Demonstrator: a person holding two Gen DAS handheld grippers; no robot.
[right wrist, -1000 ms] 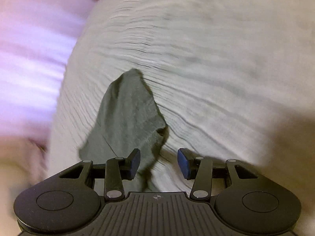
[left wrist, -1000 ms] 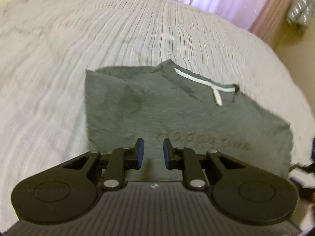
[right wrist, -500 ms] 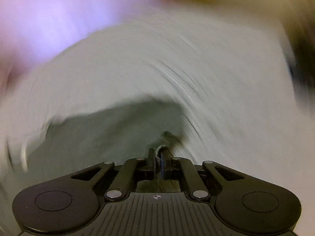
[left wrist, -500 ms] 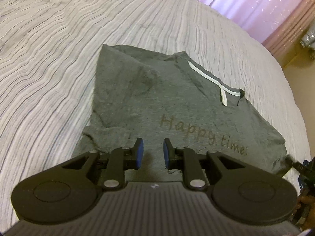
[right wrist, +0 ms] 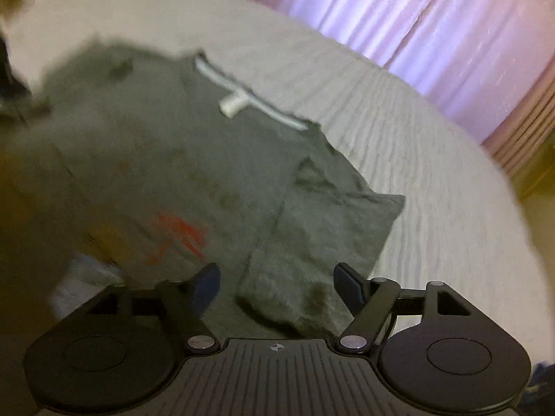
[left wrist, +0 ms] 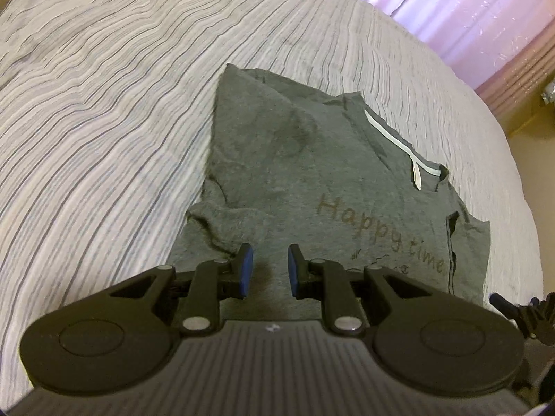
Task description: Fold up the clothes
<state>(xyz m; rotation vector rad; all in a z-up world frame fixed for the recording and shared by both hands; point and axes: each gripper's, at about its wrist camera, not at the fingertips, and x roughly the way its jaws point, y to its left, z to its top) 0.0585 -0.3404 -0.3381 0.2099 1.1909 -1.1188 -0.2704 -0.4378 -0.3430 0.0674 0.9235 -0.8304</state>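
Observation:
A grey T-shirt (left wrist: pixel 312 180) with "Happy time" lettering and a white neck tape lies on the striped bed, its side parts folded in. My left gripper (left wrist: pixel 267 270) is open and empty, low over the shirt's near left part. In the right wrist view the same shirt (right wrist: pixel 194 159) shows blurred, with a folded-over sleeve flap (right wrist: pixel 329 228) on its right side. My right gripper (right wrist: pixel 277 282) is wide open, its jaws either side of the flap's near end, holding nothing.
The striped bedsheet (left wrist: pixel 104 121) spreads around the shirt on all sides. Pink curtains (left wrist: pixel 468 14) hang beyond the bed's far edge. The bed edge drops off at the right (right wrist: pixel 520 208). Part of the right gripper (left wrist: pixel 530 312) shows at the left view's right edge.
My right gripper was shut on the shirt's sleeve half a second ago; it has carried it over the shirt and opened, leaving it folded in. My left gripper stayed open and moved closer.

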